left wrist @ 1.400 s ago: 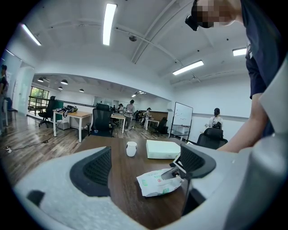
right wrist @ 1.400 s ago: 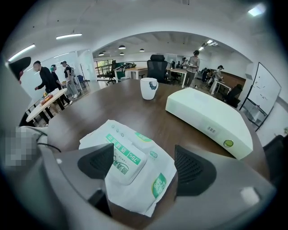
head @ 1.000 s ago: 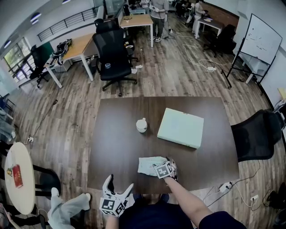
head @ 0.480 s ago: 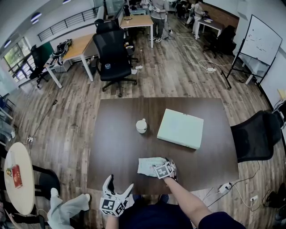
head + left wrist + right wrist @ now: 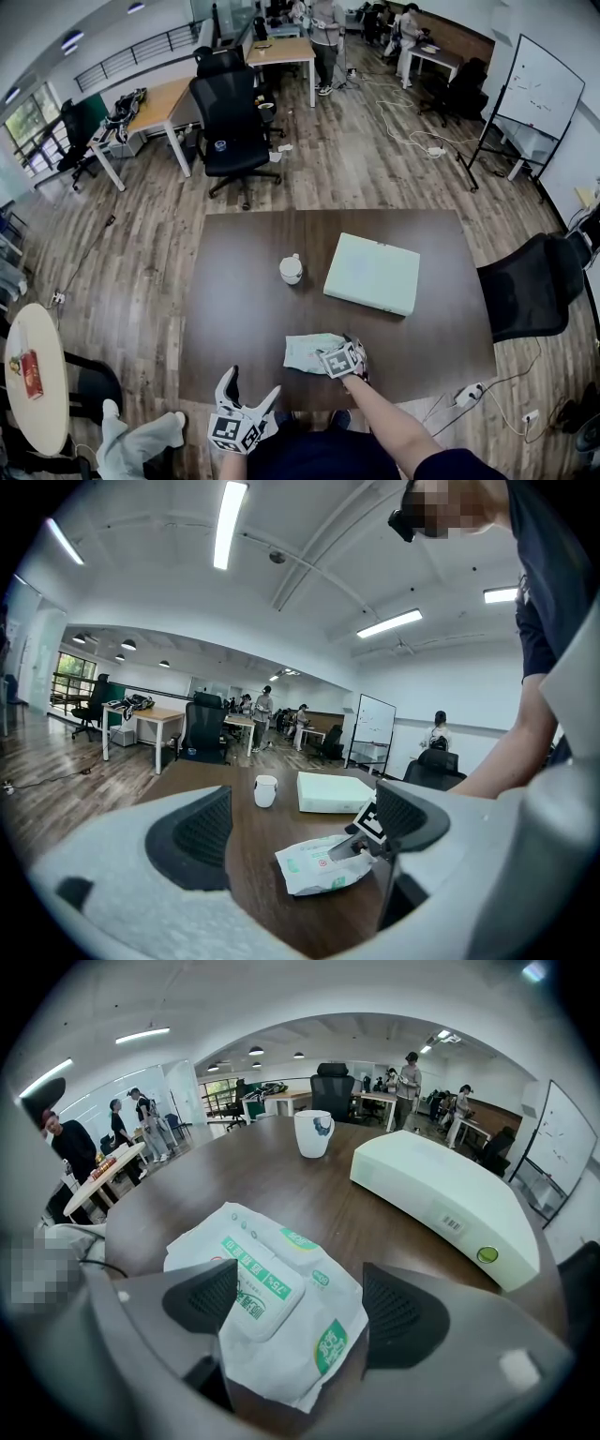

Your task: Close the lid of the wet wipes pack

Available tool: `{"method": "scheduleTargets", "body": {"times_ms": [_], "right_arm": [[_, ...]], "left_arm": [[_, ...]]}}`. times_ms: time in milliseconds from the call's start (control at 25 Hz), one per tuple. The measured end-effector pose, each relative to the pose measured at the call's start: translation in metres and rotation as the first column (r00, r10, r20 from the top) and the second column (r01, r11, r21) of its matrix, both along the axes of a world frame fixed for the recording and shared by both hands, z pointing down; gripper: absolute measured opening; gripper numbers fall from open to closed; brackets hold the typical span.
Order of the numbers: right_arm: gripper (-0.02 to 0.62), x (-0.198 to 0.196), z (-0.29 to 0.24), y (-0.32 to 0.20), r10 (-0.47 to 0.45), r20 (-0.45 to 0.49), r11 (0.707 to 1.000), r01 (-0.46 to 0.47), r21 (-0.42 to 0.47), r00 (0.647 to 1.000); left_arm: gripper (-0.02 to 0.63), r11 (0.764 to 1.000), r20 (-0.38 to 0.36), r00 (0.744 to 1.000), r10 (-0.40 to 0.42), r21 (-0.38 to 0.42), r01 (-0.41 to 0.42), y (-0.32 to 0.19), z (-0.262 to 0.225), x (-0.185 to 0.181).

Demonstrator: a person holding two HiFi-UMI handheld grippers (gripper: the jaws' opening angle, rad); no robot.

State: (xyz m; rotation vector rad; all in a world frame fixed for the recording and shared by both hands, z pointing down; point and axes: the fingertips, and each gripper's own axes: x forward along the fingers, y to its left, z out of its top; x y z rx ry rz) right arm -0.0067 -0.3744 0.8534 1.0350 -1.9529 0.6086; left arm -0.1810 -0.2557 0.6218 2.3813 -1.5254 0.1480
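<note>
Wet wipes pack [image 5: 307, 351], table's [image 5: 244, 281] near edge: lid [image 5: 253, 1288] lies flat, seemingly shut. Right gripper [image 5: 300, 1312] released, jaws apart over it; left gripper [image 5: 300, 832] released, empty. Next: firm downward press.

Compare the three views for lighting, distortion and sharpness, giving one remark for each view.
Head view: the light is even, and the fisheye lens curves the floor planks. Left gripper view: the ceiling strip light blows out white, and the corners are black. Right gripper view: the wet wipes pack is sharp, and the white box bulges.
</note>
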Motion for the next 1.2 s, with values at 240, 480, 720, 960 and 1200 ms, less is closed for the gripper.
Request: {"method": "scheduleTargets", "body": {"times_ms": [240,480,720,960,1200], "right_arm": [[0.430,0.010,-0.026,0.004,0.022,0.087,0.995,-0.030,0.091,0.996],[0.430,0.020,-0.069,0.023,0.065,0.199,0.987,-0.093,0.134,0.978],[0.426,0.029,-0.101,0.037,0.110,0.289,0.973,-0.163,0.165,0.951],[0.425,0.033,-0.121,0.064,0.126,0.383,0.964,-0.205,0.172,0.915],[0.416,0.037,-0.141,0.080,0.095,0.394,0.942,-0.211,0.262,0.914]], "left_arm": [[0.469,1.000,-0.008,1.000,0.019,-0.004,-0.019,0.000,0.005,0.002],[0.469,0.996,-0.010,0.996,0.083,-0.012,-0.083,-0.001,0.007,0.022],[0.468,0.994,-0.011,0.994,0.110,-0.015,-0.110,-0.009,0.007,0.026],[0.467,0.991,-0.020,0.991,0.129,-0.021,-0.130,-0.016,0.009,0.031],[0.466,0.990,-0.014,0.990,0.141,-0.012,-0.142,-0.018,0.007,0.029]]}}
